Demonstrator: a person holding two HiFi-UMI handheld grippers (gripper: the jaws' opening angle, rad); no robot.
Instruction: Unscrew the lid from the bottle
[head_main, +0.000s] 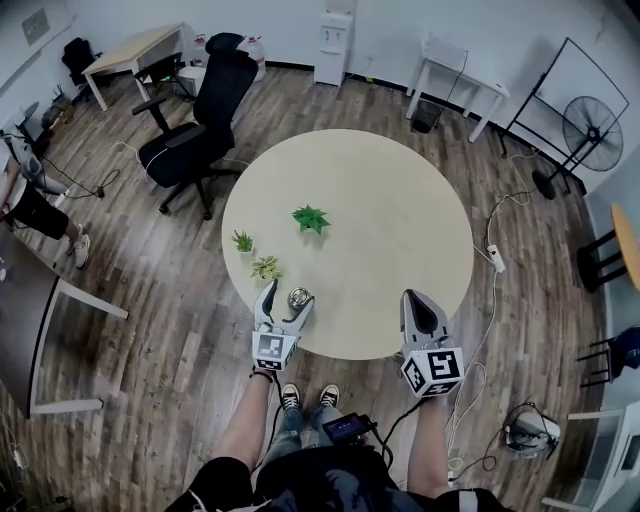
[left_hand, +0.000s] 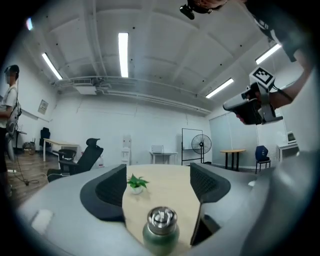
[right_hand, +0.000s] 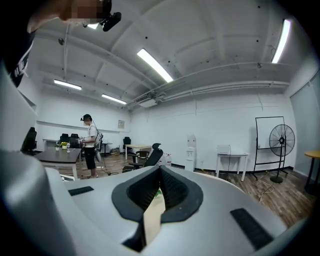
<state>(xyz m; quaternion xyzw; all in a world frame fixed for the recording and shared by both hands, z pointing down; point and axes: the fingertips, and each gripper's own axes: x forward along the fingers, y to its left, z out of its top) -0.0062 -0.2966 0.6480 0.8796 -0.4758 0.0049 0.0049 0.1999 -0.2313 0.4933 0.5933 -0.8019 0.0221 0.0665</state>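
Left gripper view shows the dark green bottle (left_hand: 161, 239) standing upright between the two pads of the left gripper (left_hand: 159, 181), with its shiny metal lid (left_hand: 161, 218) in place on top. The jaws stand wide apart. A gap shows on each side of the bottle, and neither pad touches it.

The bottle's long axis is vertical, while the left gripper lies level and reaches in from the side. The jaws therefore straddle the bottle across that axis, with the bottle set deep toward their roots.

Head view places the bottle on the pale round wooden bench (head_main: 380, 220), near the edge closest to the person. The right gripper (head_main: 420, 300) lies to the right of the bottle and well apart from it, its jaws closed together on nothing. The left gripper is the nearer one.

Judgement: the next move is to close the left gripper on the bottle's body to steady it, and the right gripper must then cross over to the lid.

A small green potted plant (left_hand: 137, 183) stands beyond the bottle, clear of the jaws.
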